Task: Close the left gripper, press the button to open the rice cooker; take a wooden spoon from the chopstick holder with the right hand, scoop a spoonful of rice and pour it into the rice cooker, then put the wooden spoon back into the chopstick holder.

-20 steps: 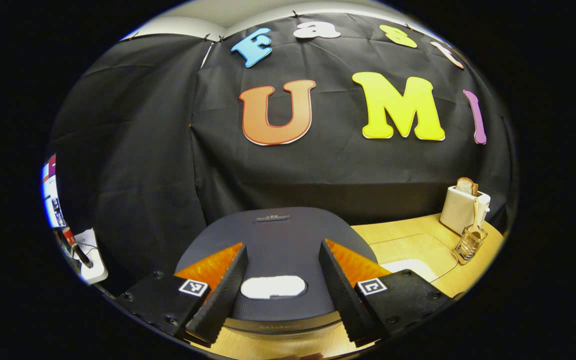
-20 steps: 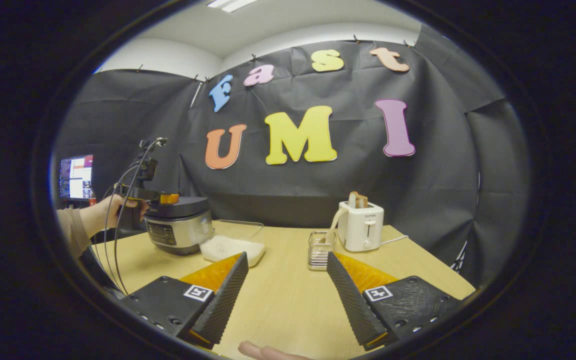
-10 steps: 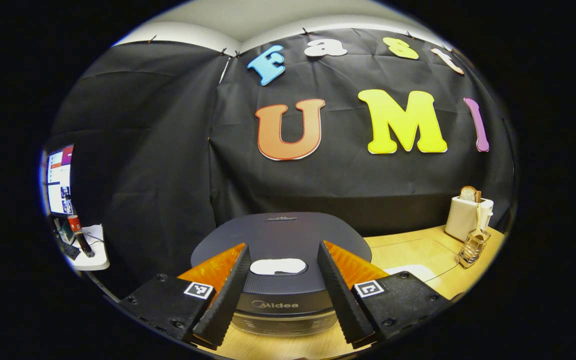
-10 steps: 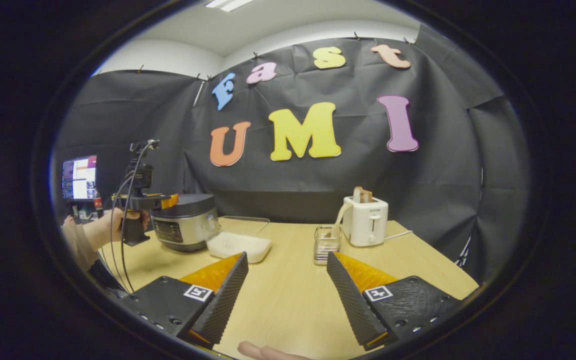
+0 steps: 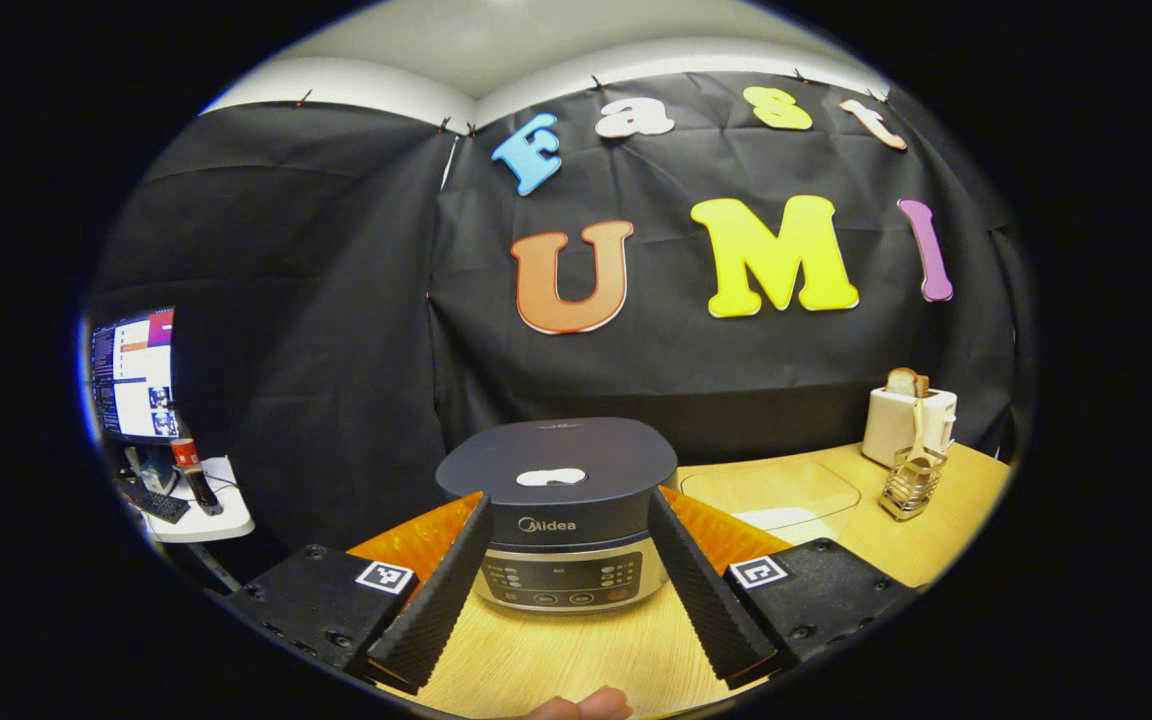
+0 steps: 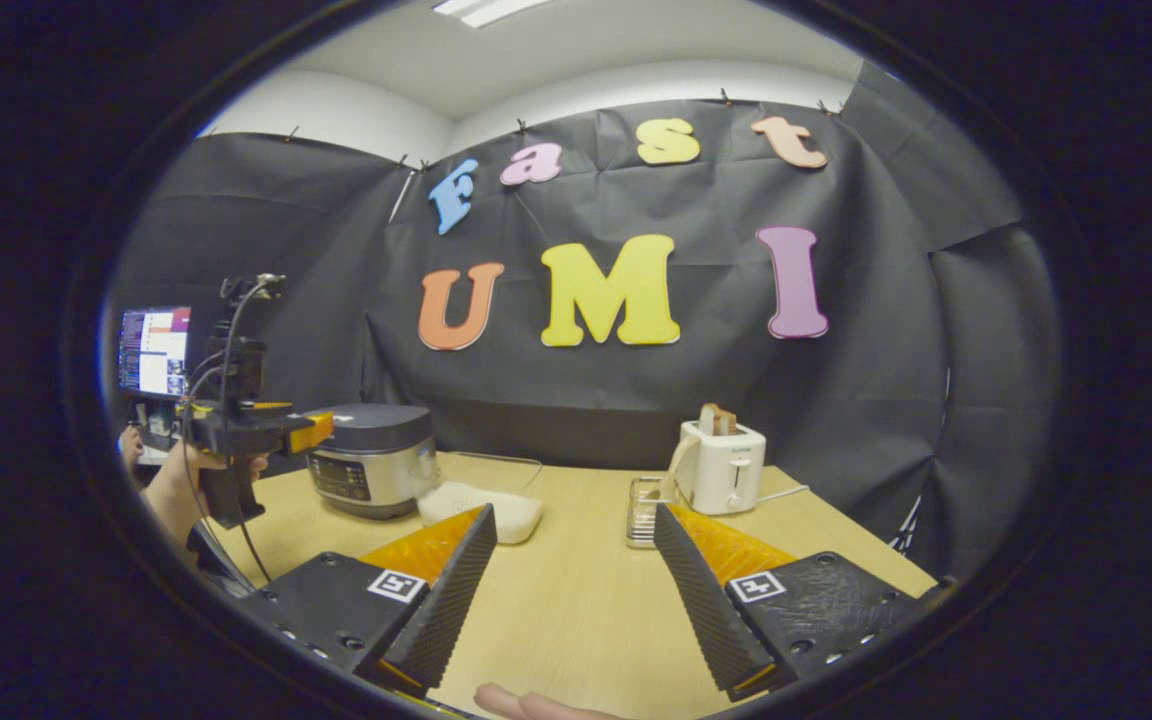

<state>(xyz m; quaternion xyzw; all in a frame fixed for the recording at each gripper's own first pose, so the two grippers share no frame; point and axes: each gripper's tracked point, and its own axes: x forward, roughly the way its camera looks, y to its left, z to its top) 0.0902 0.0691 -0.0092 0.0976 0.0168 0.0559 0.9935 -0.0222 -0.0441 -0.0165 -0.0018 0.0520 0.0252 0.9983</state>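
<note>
Dark-lidded rice cooker sat closed on the wooden tabletop, just ahead of my left gripper, jaws apart. My right gripper, jaws also apart, hovered near the chopstick holder.

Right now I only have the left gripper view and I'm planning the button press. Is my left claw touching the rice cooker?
Observer: No. In the right gripper view the left claw looks a little short of the rice cooker, about level with its closed lid.
Operator: What is the right claw doing?
Observer: The right claw is open and empty, above the bare table.
Operator: Where is the rice?
Observer: A white dish of rice sits close beside the cooker, on the side toward the chopstick holder.
</note>
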